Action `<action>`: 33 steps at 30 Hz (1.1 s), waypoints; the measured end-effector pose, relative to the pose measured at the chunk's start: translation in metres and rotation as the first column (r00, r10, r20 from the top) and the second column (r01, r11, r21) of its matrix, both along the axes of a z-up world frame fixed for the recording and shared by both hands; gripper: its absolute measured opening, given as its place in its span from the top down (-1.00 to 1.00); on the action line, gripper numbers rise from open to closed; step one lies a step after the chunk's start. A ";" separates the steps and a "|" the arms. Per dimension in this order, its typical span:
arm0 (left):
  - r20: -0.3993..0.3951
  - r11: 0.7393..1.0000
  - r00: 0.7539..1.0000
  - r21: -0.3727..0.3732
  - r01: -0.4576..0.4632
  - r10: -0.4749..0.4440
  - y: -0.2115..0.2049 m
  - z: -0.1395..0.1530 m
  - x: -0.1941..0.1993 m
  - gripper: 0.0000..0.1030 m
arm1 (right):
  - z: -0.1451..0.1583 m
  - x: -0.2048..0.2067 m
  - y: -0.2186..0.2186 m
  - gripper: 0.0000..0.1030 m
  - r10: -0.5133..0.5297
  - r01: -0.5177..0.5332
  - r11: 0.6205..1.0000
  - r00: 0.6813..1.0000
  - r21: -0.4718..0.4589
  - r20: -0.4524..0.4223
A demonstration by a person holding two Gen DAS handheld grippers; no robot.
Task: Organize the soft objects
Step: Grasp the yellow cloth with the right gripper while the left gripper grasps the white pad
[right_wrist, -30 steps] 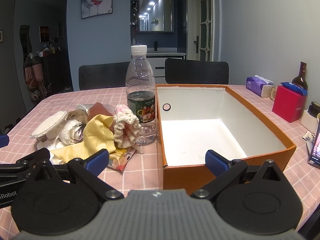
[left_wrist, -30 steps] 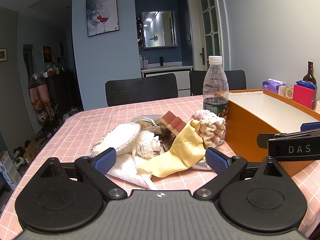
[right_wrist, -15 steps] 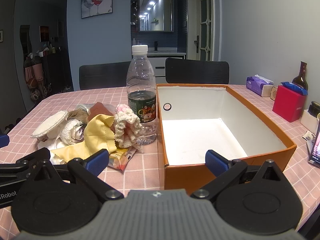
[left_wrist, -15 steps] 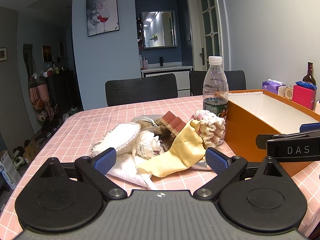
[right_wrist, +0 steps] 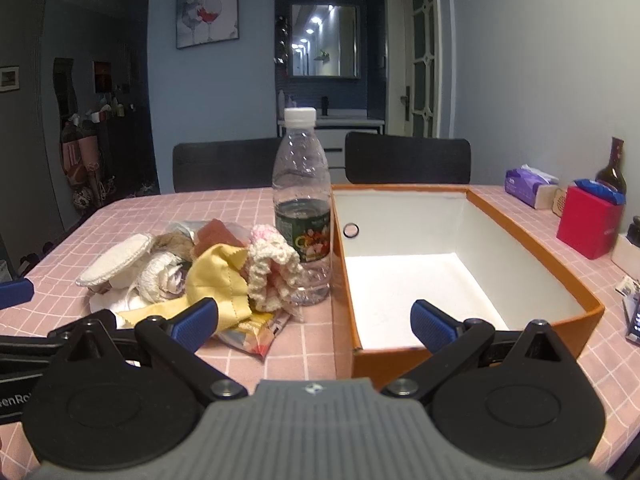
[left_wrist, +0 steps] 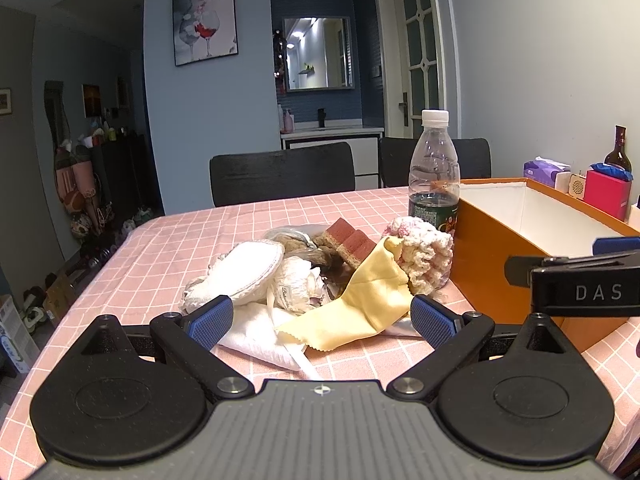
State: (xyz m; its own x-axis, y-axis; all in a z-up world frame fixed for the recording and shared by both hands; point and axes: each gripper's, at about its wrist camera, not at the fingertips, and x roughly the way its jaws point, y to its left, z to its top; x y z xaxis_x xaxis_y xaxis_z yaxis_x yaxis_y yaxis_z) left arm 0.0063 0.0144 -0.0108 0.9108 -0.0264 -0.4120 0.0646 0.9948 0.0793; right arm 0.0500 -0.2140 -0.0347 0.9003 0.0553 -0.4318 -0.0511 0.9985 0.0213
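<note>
Both grippers idle over a pink checked table (left_wrist: 168, 248)

Left gripper (left_wrist: 320, 320) jaws released, soft pile (left_wrist: 312, 276) just ahead; right gripper (right_wrist: 316, 320) jaws released, orange box (right_wrist: 520, 232) ahead-right, bottle (right_wrist: 302, 208) between. Black chairs (left_wrist: 280, 176), blue walls beyond.

Dim indoor light, bluish cast on walls. Brightest spots: ceiling lamps reflected in mirror (right_wrist: 325, 40), white floor of orange box (right_wrist: 420, 280) glowing from overhead source. Soft shadows under cloth pile (left_wrist: 320, 280) on tabletop (left_wrist: 248, 224). Strong fisheye bending at door frame, dark vignette in corners. Centre sharp; right-wrist view slightly grainier, darker.
</note>
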 end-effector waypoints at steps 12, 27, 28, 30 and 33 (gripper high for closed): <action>-0.030 0.999 0.999 0.031 -0.016 0.017 0.022 0.003 0.024 -1.00 | 0.006 0.025 0.029 -0.94 0.086 -0.083 0.994 0.996 -0.071 0.035; -0.101 0.995 0.992 0.062 0.077 -0.071 0.052 -0.016 0.075 -0.55 | -0.021 0.079 0.066 -0.35 0.217 -0.221 0.973 0.974 -0.063 -0.069; -0.101 0.993 0.992 0.087 0.083 -0.075 0.053 -0.017 0.079 -0.63 | -0.025 0.084 0.069 -0.35 0.224 -0.229 0.971 0.971 -0.062 -0.079; -0.100 0.985 0.991 0.138 0.104 -0.091 0.053 -0.021 0.086 -0.69 | -0.031 0.093 0.075 -0.35 0.235 -0.241 0.968 0.968 -0.065 -0.093; -0.120 0.971 0.988 0.208 0.118 -0.095 0.052 -0.031 0.100 -0.69 | -0.041 0.106 0.083 -0.35 0.251 -0.259 0.964 0.961 -0.061 -0.116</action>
State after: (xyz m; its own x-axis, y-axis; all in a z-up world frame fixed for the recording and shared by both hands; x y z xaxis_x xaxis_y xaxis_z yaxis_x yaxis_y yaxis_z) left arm 0.1064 0.0667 -0.0417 0.8572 -0.0212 -0.5146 0.1891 0.9423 0.2762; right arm 0.1564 -0.1311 -0.0754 0.8091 0.2411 -0.5359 -0.3057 0.9516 -0.0334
